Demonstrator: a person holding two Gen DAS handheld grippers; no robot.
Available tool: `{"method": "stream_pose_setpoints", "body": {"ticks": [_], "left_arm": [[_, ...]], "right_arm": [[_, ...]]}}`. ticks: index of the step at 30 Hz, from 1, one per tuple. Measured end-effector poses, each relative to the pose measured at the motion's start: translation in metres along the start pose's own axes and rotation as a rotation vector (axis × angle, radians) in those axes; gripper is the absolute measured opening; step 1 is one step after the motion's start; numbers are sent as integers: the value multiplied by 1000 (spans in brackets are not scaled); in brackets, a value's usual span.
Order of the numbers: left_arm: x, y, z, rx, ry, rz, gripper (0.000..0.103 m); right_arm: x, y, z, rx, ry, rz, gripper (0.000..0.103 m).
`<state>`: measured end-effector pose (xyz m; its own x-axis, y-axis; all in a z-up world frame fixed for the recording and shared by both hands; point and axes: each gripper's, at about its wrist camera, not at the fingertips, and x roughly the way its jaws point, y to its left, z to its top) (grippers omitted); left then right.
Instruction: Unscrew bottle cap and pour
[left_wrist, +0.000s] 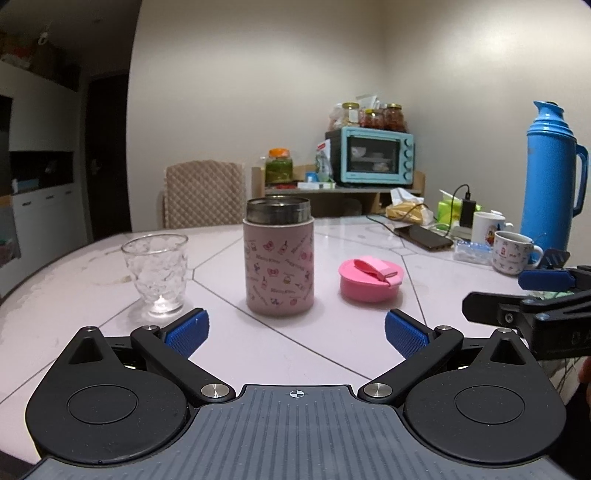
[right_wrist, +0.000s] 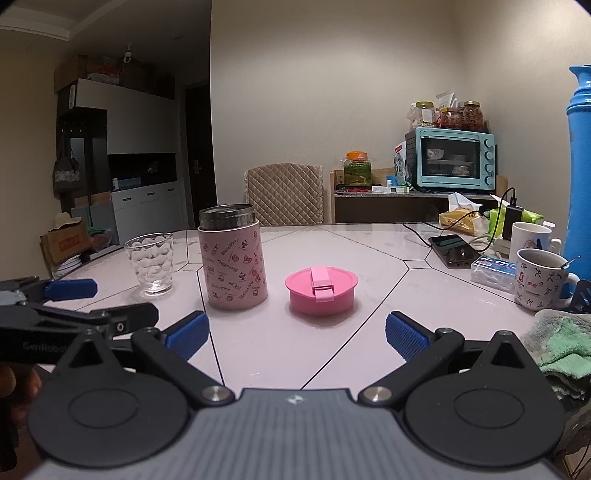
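A pink printed thermos bottle (left_wrist: 279, 263) stands upright on the table with its steel mouth uncovered; it also shows in the right wrist view (right_wrist: 233, 262). Its pink cap (left_wrist: 369, 279) lies on the table to the right of it, apart from it, and shows too in the right wrist view (right_wrist: 321, 290). A clear glass (left_wrist: 156, 277) stands left of the bottle (right_wrist: 150, 263). My left gripper (left_wrist: 295, 330) is open and empty, just short of the bottle. My right gripper (right_wrist: 297, 332) is open and empty, just short of the cap.
At the right stand mugs (right_wrist: 539, 280), a tall blue flask (left_wrist: 550, 177), a phone (right_wrist: 452, 251) with cables and a green cloth (right_wrist: 557, 343). A chair (left_wrist: 203, 194) and a shelf with a teal oven (left_wrist: 371, 155) stand behind the table (left_wrist: 424, 314).
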<state>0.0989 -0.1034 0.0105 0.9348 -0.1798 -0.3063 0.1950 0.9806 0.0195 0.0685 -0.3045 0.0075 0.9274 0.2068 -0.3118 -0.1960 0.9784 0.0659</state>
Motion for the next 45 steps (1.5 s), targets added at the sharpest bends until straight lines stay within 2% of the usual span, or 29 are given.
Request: {"method": "stream_pose_setpoints", "body": {"ticks": [26,45], "left_arm": [[-11,6,-8,-10,-20,28,103],[-18,3,-8,-5,-36,4,103]], "right_arm": [[-11,9,-11,-20,-11,12,103],[-9,10,-14,-24,-2,13,103]]}}
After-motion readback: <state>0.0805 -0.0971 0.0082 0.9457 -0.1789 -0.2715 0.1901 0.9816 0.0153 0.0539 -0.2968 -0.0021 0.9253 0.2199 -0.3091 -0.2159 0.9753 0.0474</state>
